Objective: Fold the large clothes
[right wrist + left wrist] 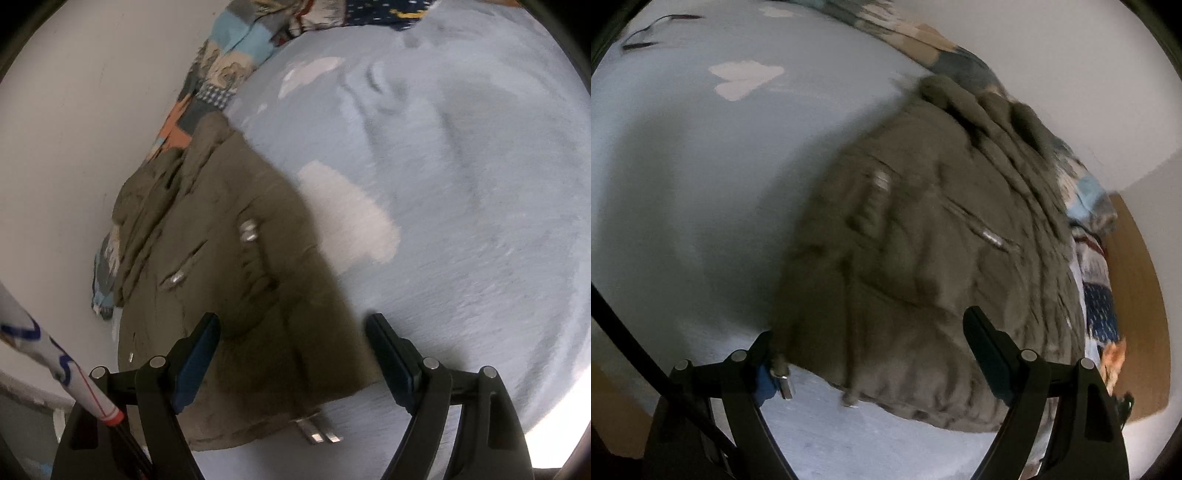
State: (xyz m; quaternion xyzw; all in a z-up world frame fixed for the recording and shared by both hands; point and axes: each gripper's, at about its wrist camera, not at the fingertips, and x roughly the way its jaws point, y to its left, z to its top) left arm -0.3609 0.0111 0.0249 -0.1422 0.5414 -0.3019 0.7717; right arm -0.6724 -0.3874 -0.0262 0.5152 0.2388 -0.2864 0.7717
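Left wrist view: I see the left claw [871, 350] standing wide with nothing gripped, its fingers straddling the near hem of the olive-brown jacket [923, 251], which lies spread on the pale blue bed sheet [683, 184] with its far end up against a patchwork quilt [1093, 199] along the white wall [1071, 74]. In the right wrist view I read the right claw [291, 350] as wide and empty too, poised over the jacket's [229, 266] near corner, where two metal zipper tabs [321, 435] rest on the sheet [480, 221] just beyond the hem.
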